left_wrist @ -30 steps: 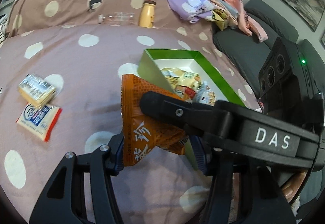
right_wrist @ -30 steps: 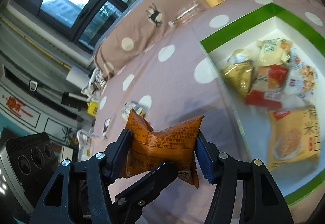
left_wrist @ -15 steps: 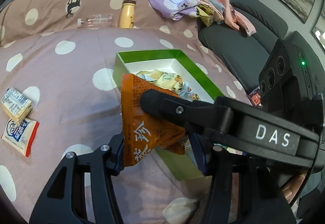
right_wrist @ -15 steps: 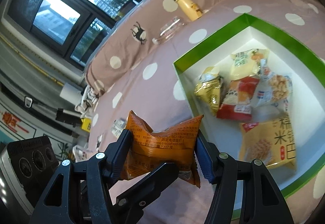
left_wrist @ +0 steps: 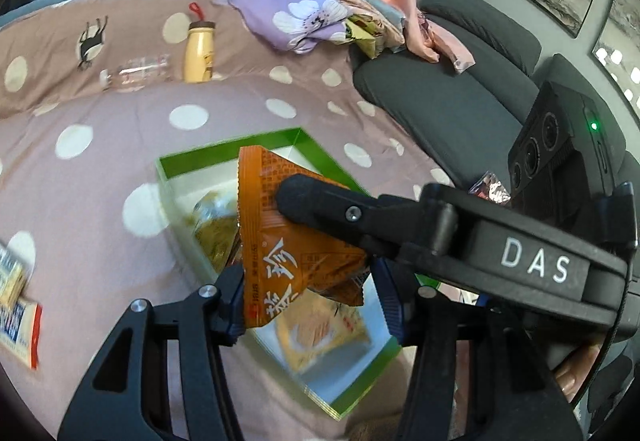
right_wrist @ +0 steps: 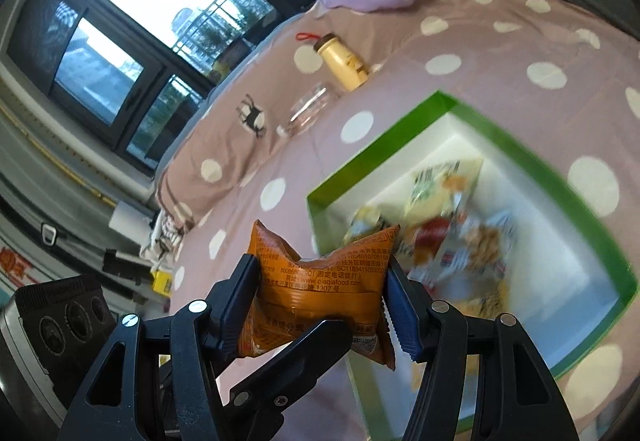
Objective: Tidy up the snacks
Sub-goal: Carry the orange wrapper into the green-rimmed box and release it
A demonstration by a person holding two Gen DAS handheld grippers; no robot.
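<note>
Both tongs, left tongs and right tongs, pinch one orange packet; centre it over the green box at lower right before releasing together.

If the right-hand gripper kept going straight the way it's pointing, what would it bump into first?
Probably the green box. The right gripper, clamped on the orange snack packet, aims at its near corner, so the rim or the snacks inside come first; depth is hard to judge.

"DAS" on the right tool; "www.qiaqiafood.com", "1307" on orange packet
</note>
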